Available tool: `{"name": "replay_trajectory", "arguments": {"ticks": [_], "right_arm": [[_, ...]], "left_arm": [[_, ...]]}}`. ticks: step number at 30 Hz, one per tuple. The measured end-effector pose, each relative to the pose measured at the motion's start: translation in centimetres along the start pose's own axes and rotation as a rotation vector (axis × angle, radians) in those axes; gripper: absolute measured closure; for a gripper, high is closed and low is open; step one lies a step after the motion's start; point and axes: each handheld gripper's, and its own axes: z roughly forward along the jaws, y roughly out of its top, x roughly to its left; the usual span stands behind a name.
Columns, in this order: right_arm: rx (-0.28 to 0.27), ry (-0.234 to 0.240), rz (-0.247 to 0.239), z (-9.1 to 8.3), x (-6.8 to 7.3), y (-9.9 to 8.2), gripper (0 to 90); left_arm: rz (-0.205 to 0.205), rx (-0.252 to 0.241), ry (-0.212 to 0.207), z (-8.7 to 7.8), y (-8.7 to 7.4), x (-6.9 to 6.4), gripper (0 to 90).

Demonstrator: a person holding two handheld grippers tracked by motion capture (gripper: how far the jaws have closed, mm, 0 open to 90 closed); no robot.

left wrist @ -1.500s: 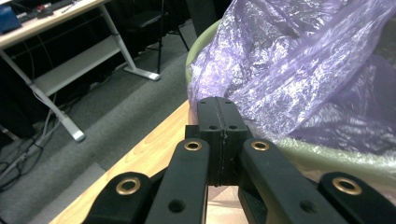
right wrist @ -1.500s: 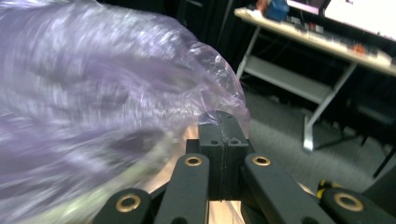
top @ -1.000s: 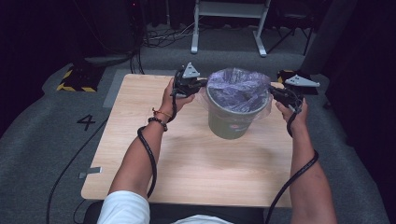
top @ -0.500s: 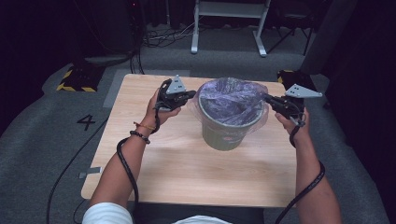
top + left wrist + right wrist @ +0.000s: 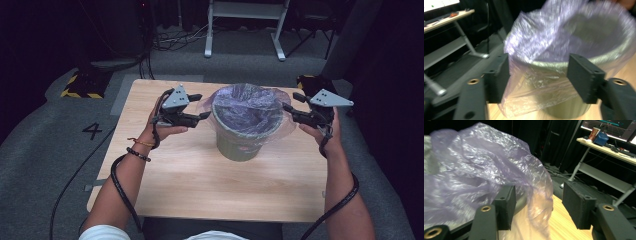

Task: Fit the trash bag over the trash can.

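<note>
The bin (image 5: pixel 244 131) has shifted toward the surface (image 5: pixel 200 175) centre, both hand-held grippers, left (image 5: pixel 199 106) and right (image 5: pixel 289 111), now spread open at its sides around the loose bag (image 5: pixel 245 102) overhang, suggesting a regrip.

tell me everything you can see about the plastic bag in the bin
The plastic bag is thin, crinkled, translucent film with a purple tint. It lines the grey-green bin, which stands upright mid-table, and its top folds out over the rim, hanging loosely down the outside on both sides. The left gripper and right gripper each have open jaws around a draped flap; whether the pads touch it is unclear.
</note>
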Motion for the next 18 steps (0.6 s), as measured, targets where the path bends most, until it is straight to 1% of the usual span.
{"name": "replay_trajectory", "arguments": {"ticks": [1, 3, 4, 6, 7, 8, 10, 11, 12, 13, 14, 15, 16, 17, 18], "right_arm": [[0.004, -0.003, -0.004, 0.2, 0.0, 0.1, 44.6], [0.004, 0.015, -0.007, 0.5, 0.1, 0.5, 44.6], [0.005, 0.014, -0.010, 0.7, 0.1, 0.7, 45.0], [-0.001, 0.022, -0.013, 1.0, 0.2, 1.0, 49.0], [0.003, 0.016, -0.019, 1.2, 0.2, 1.2, 53.4], [0.009, 0.006, -0.025, 1.4, 0.2, 1.4, 59.9], [0.017, 0.013, -0.026, 1.7, 0.0, 1.6, 70.3], [0.024, -0.002, -0.025, 1.9, -0.2, 1.8, 77.6], [0.024, -0.002, -0.025, 1.9, -0.2, 1.8, 77.6], [0.025, 0.006, -0.008, 2.2, -0.6, 1.9, 83.2], [0.029, 0.000, -0.005, 2.3, -0.7, 1.9, 85.8], [0.030, -0.007, -0.001, 2.4, -0.8, 2.0, 88.1], [0.025, -0.002, 0.010, 2.5, -1.1, 2.0, 88.8], [0.024, -0.003, 0.020, 2.5, -1.2, 2.0, 89.9], [0.024, -0.003, 0.020, 2.5, -1.2, 2.0, 89.9]], "left_arm": [[-0.006, 0.006, 0.000, 0.3, 0.2, 0.0, 33.6], [-0.014, 0.006, 0.002, 0.8, 0.5, 0.3, 34.3], [-0.021, -0.001, 0.007, 1.0, 0.7, 0.5, 37.1], [-0.014, 0.010, 0.027, 1.4, 1.1, 0.8, 40.6], [-0.009, 0.015, 0.033, 1.7, 1.2, 1.0, 44.0], [0.005, 0.025, 0.051, 1.9, 1.3, 1.1, 52.6], [0.007, 0.028, 0.053, 2.1, 1.3, 1.2, 62.5], [0.025, 0.043, 0.067, 2.6, 1.4, 1.5, 73.2], [0.025, 0.043, 0.067, 2.6, 1.4, 1.5, 77.3], [0.024, 0.054, 0.073, 3.1, 1.5, 1.9, 83.5], [0.027, 0.061, 0.087, 3.3, 1.5, 2.0, 87.3], [0.027, 0.064, 0.083, 3.5, 1.5, 2.2, 89.9], [0.020, 0.058, 0.058, 3.7, 1.5, 2.3, 89.9], [0.030, 0.058, 0.065, 3.7, 1.6, 2.3, 90.0], [0.030, 0.058, 0.065, 3.7, 1.6, 2.3, 90.0]]}}
